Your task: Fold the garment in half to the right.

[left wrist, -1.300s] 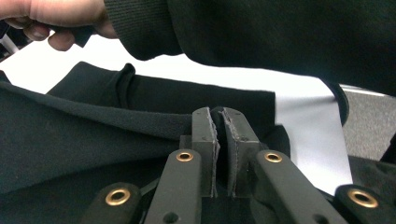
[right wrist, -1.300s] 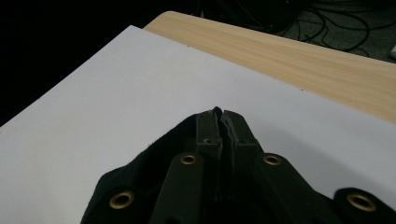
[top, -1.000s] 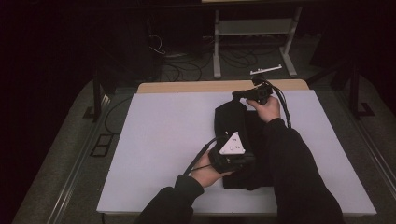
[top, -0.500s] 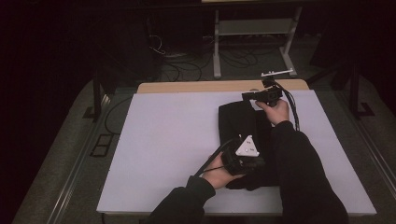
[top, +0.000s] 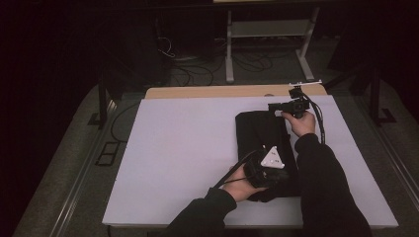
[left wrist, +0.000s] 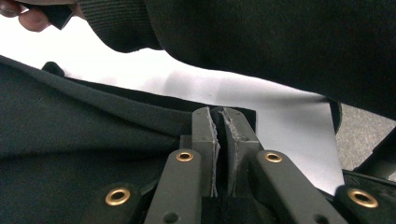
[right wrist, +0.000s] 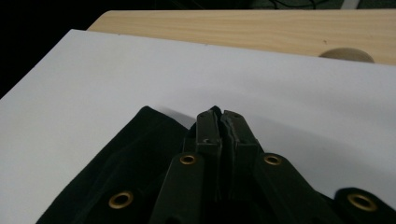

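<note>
Black cloth, a folded garment [top: 264, 148], lies on the right half of the white table [top: 188, 148] in the high view, running from the near edge toward the far one. The left gripper [top: 276, 173] clamps its near end and the right gripper [top: 274, 106] its far corner, apparently so the fabric keeps taut between them while it is laid flat.

In the left gripper view the jaws stand pressed together on a fold of the garment [left wrist: 70, 135], under a dark sleeve [left wrist: 261, 42].

In the right gripper view the jaws are closed on the garment's far corner [right wrist: 140, 140], low over the table [right wrist: 93, 79].
</note>
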